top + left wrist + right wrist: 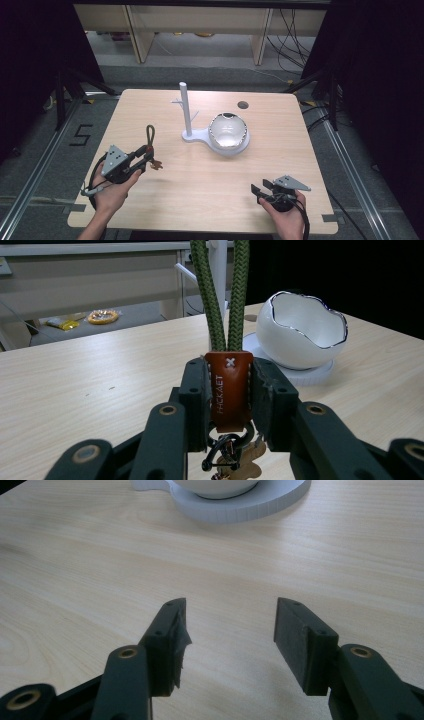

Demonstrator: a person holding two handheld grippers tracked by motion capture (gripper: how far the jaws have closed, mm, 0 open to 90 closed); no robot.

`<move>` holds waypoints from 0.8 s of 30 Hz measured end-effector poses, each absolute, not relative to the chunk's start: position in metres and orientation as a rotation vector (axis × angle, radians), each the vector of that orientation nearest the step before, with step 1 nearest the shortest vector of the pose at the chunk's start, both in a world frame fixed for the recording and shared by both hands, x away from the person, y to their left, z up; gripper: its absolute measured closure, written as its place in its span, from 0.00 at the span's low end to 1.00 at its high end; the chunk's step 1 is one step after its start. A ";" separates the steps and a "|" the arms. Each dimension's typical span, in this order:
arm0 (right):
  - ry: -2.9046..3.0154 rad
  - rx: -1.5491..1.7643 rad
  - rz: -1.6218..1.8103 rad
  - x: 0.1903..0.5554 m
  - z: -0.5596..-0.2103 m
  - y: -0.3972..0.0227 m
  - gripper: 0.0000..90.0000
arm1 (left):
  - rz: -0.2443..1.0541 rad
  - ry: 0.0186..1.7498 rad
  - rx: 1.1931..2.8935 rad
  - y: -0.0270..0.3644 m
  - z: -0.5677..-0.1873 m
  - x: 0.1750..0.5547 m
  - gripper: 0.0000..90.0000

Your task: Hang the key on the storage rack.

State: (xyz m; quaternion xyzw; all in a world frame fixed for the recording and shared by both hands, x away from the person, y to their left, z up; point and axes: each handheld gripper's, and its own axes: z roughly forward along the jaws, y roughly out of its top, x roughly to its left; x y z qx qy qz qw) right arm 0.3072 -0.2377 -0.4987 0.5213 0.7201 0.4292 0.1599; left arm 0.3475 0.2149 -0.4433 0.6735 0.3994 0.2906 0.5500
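A keychain [150, 145] with a green braided cord loop [225, 290] and a brown leather tab [229, 390] is held off the table at the left. My left gripper [146, 159] is shut on the leather tab, with the cord rising straight up and small metal rings and a tan tag hanging below. A white stand [186, 112] with short pegs rises from a white base that also carries a white cracked-egg bowl [228, 131], also seen as the bowl [302, 330] in the left gripper view. My right gripper [260, 192] rests open near the front right, nothing between its jaws.
The light wooden table [200, 190] has a dark round hole [243, 105] near its back right. The white base's edge [240, 507] lies ahead of the right gripper. Shelving and cables stand beyond the table's far edge.
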 end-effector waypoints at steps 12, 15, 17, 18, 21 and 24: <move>2.055 1.478 1.218 0.307 -0.499 -0.238 0.52 | 0.697 0.931 1.588 0.208 -0.435 0.359 0.76; 2.056 1.447 1.237 0.309 -0.500 -0.239 0.52 | 0.699 0.927 1.588 0.206 -0.434 0.362 0.76; 2.060 1.445 1.217 0.309 -0.500 -0.240 0.52 | 0.699 0.926 1.587 0.205 -0.432 0.364 0.76; 2.059 1.448 1.219 0.309 -0.500 -0.240 0.52 | 0.701 0.926 1.586 0.205 -0.432 0.365 0.76; 2.047 1.443 1.215 0.310 -0.501 -0.239 0.52 | 0.702 0.924 1.586 0.204 -0.432 0.367 0.76; 2.041 1.463 1.236 0.309 -0.501 -0.236 0.52 | 0.702 0.929 1.587 0.204 -0.431 0.369 0.76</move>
